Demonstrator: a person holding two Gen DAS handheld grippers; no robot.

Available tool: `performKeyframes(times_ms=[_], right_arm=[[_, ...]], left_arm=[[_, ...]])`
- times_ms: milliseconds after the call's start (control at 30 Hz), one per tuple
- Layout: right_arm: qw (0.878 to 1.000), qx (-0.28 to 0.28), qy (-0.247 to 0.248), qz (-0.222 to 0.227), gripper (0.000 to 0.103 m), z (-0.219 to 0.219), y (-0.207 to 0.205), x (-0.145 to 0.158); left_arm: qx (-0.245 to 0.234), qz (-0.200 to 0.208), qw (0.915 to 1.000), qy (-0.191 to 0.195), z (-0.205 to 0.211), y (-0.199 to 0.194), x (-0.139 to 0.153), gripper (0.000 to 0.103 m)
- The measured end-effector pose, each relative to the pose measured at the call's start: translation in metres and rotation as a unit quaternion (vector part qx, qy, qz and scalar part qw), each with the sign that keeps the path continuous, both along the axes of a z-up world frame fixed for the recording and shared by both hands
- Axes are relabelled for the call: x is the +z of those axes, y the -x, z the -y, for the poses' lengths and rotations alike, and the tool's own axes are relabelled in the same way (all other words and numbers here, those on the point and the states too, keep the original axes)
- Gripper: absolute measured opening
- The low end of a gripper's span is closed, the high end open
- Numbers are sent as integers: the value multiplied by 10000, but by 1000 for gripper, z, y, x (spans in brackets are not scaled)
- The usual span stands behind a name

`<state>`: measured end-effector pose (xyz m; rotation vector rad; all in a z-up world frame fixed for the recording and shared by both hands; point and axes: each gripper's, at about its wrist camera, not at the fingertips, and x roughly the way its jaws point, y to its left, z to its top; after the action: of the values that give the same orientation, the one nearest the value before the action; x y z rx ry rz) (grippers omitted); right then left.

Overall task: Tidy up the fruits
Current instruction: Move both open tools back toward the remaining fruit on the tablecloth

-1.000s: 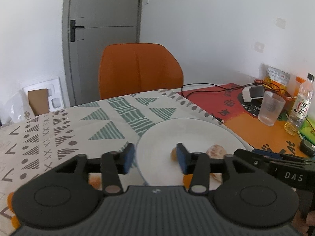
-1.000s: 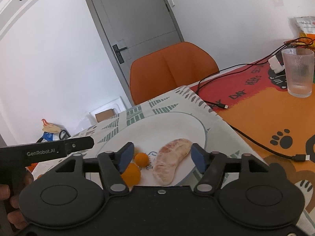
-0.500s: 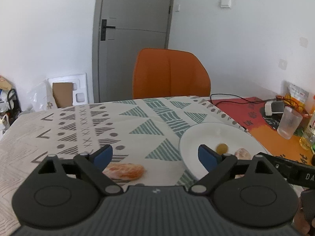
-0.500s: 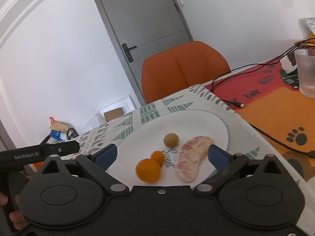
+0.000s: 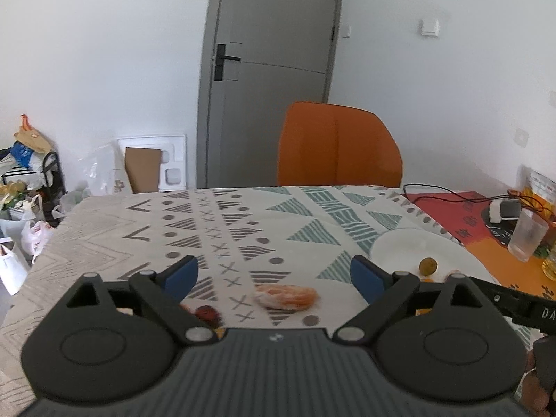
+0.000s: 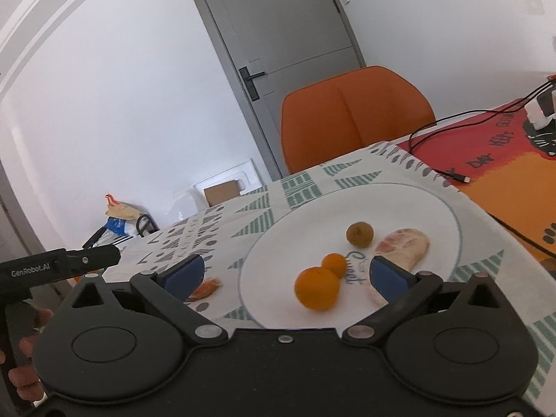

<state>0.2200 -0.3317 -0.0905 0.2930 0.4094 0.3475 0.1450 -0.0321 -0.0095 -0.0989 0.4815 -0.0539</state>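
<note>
Left gripper [image 5: 274, 272] swung off plate [image 5: 399, 246], over tablecloth [image 5: 215, 229].

Left gripper [image 5: 274, 272]: jaws spread wide, holding nothing.
Right gripper [image 6: 285, 272]: jaws spread wide, holding nothing.

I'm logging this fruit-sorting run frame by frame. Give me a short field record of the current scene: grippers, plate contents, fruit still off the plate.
left gripper: open, empty, over the tablecloth
right gripper: open, empty, at the plate's near edge
plate: white, on the patterned tablecloth
on plate: large orange, small orange, brown round fruit, peeled pomelo segment
off plate: peeled citrus piece, small red fruit, partly hidden
</note>
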Motion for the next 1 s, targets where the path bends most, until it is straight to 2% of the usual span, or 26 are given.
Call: performKeyframes(times_ms=[367, 500, 1000], right_arm=[[9995, 235, 197, 124, 103, -27, 5, 10], [9993, 266, 241, 74, 103, -35, 2, 10], [9954, 851, 432, -33, 103, -74, 1, 12]], left_arm=[[415, 78, 9990, 151, -47, 12, 9, 94], [671, -5, 9972, 316, -63, 14, 9, 94], [750, -118, 9964, 377, -93, 26, -5, 90]])
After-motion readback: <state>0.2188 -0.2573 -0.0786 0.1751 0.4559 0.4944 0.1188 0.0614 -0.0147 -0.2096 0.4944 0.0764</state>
